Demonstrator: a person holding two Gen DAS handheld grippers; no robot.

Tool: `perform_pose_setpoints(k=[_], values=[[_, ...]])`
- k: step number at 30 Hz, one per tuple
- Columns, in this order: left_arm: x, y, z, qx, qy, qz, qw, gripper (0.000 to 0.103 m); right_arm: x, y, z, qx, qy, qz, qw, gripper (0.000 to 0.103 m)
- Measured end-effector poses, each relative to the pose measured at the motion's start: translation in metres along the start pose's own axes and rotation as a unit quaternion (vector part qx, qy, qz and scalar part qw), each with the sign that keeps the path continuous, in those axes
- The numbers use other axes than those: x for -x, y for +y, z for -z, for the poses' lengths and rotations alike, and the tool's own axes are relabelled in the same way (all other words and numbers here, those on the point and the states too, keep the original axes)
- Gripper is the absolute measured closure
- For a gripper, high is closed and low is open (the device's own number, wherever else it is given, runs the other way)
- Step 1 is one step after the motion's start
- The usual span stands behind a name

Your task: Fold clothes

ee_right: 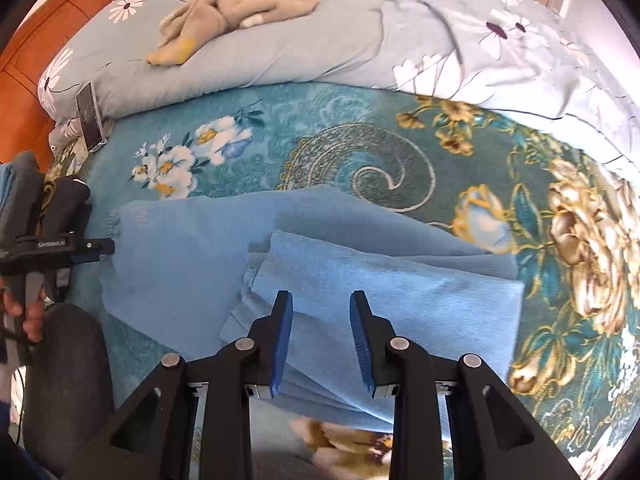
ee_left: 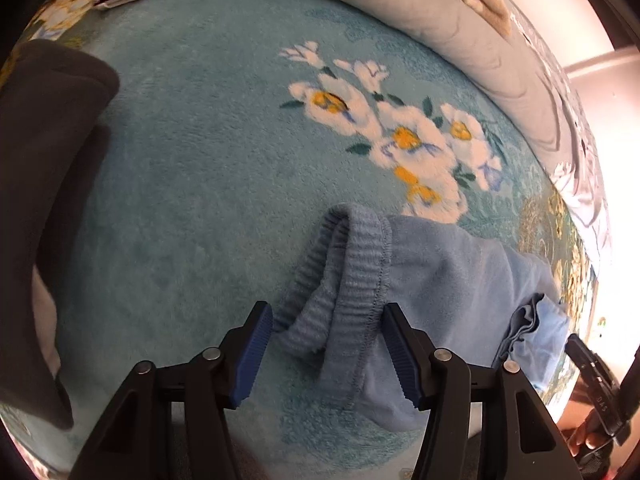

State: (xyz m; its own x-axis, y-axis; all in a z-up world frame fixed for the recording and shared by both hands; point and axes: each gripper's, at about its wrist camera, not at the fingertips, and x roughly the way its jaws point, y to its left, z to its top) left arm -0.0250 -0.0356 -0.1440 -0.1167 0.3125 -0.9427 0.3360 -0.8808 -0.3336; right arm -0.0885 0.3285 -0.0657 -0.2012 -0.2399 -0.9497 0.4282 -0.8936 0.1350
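Observation:
Light blue fleece trousers (ee_right: 360, 272) lie partly folded on a teal flowered blanket (ee_right: 360, 160). In the left wrist view their ribbed elastic waistband (ee_left: 348, 276) lies bunched between the open fingers of my left gripper (ee_left: 326, 356), which has not closed on it. My right gripper (ee_right: 322, 336) is open and empty, hovering over the folded leg layers (ee_right: 400, 300). The left gripper also shows in the right wrist view (ee_right: 96, 248) at the trousers' left edge.
A pile of dark folded clothes (ee_left: 44, 184) lies at the left. A pale blue flowered quilt (ee_right: 320, 40) with a beige plush toy (ee_right: 224, 12) lies behind. A phone (ee_right: 90, 116) leans by the quilt. An orange wooden headboard (ee_right: 36, 60) stands far left.

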Motion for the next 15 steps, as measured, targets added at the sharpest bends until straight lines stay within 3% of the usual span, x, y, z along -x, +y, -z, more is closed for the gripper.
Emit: perform_pose_setpoints(k=[2, 6, 10, 12, 15], values=[[0.005, -0.001, 0.003, -0.015, -0.001, 0.0, 0.9999, 0.042, 0.008, -0.002, 0.005, -0.003, 0.003, 0.006, 1.0, 0.073], [0.018, 0.006, 0.013, 0.001, -0.003, 0.026, 0.9997, 0.042, 0.012, 0.01, 0.01, 0.009, -0.004, -0.028, 1.0, 0.073], [0.031, 0.016, 0.014, 0.038, -0.022, 0.044, 0.9981, 0.042, -0.002, 0.074, 0.002, 0.105, 0.018, -0.082, 0.991, 0.071], [0.041, 0.024, 0.013, 0.052, -0.033, 0.05, 0.9969, 0.042, -0.011, 0.117, -0.003, 0.159, 0.022, -0.11, 0.981, 0.064], [0.06, 0.036, 0.011, 0.058, -0.053, 0.055, 0.9954, 0.042, -0.031, 0.183, -0.008, 0.223, 0.038, -0.145, 0.963, 0.064]])
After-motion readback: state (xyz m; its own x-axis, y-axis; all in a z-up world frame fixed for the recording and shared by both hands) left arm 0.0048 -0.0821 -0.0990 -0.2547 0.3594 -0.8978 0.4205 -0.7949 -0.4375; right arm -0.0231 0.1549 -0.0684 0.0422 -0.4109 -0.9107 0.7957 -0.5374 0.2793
